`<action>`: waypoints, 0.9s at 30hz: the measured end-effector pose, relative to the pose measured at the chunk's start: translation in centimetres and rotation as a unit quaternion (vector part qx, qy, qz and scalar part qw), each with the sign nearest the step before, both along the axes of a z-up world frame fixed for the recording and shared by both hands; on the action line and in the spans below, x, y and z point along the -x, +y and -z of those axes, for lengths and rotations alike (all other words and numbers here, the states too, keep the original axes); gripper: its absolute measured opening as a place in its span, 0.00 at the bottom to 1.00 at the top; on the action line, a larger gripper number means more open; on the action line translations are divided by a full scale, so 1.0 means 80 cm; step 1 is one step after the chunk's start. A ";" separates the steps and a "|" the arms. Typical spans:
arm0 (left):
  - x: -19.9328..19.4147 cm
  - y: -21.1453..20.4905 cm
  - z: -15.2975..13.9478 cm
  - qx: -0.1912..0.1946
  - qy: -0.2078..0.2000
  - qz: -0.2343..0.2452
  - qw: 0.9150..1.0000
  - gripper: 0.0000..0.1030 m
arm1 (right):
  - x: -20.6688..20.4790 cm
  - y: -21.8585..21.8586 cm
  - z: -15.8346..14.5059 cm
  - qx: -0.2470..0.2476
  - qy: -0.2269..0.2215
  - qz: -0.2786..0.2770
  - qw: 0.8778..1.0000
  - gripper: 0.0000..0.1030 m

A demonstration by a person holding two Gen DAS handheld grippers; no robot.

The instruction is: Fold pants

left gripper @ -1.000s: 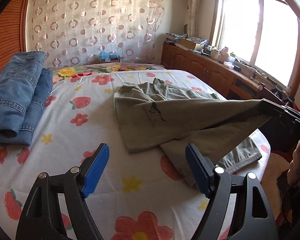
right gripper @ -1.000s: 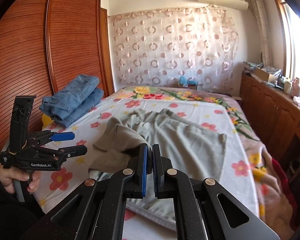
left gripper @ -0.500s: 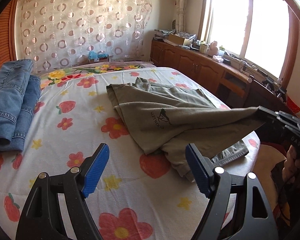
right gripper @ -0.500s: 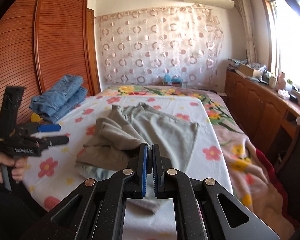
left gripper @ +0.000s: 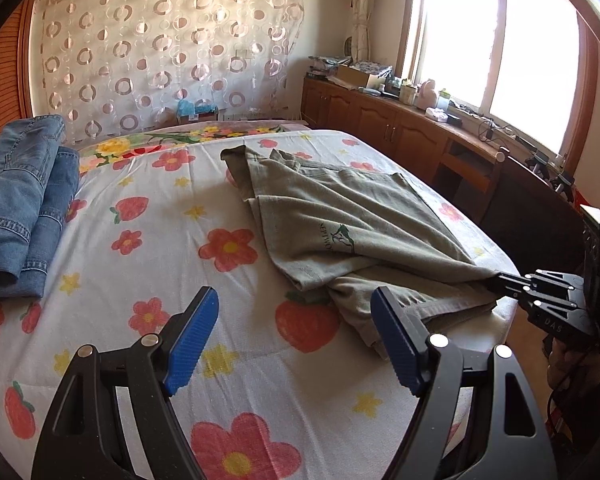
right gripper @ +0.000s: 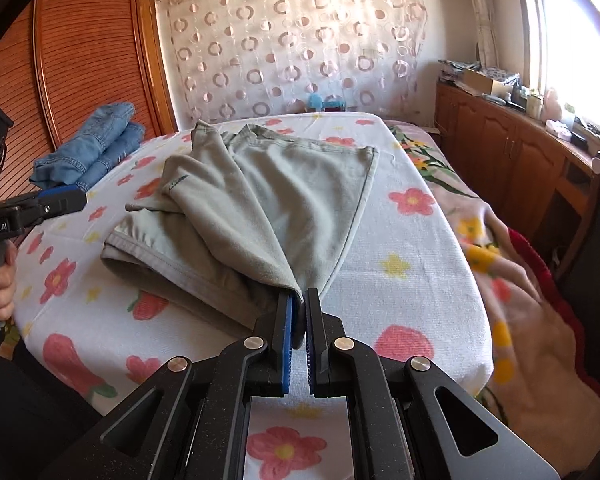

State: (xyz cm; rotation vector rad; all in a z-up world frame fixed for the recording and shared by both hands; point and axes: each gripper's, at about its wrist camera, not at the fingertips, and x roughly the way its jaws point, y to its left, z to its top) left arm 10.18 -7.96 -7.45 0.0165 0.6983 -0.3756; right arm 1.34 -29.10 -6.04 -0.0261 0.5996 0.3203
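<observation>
Pinching a corner of the grey pants [right gripper: 260, 216] near the bed's [right gripper: 412, 280] front edge, the right gripper [right gripper: 298, 312] was mid-fold, clamped on cloth. The left gripper [left gripper: 294, 340] hung empty, jaws apart. Next, likely, laying that corner flat and smoothing.

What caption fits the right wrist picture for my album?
The right tool, shut on a corner of the grey-green pants, pulls it over the flowery bed.

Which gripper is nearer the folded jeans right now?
Left. The left gripper hangs open over the sheet beside the folded jeans; the right gripper, shut on the grey pants, sits across the bed.
</observation>
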 end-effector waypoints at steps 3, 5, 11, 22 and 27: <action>0.001 0.001 0.000 -0.001 -0.001 -0.002 1.000 0.77 | -0.002 -0.006 -0.009 -0.006 0.003 -0.003 1.000 0.05; 0.002 0.002 -0.001 0.001 -0.003 -0.005 1.000 0.77 | 0.000 -0.009 -0.012 -0.005 0.002 -0.003 1.000 0.09; 0.003 0.012 -0.009 0.002 -0.017 -0.021 1.000 0.77 | 0.008 -0.013 -0.026 -0.008 -0.023 0.006 1.000 0.39; -0.002 0.053 -0.028 -0.005 -0.045 -0.065 0.997 0.77 | -0.023 0.044 -0.044 -0.008 -0.053 -0.064 0.996 0.39; -0.003 0.070 -0.035 -0.005 -0.056 -0.080 0.995 0.77 | -0.053 0.079 -0.038 -0.013 -0.040 -0.111 0.993 0.39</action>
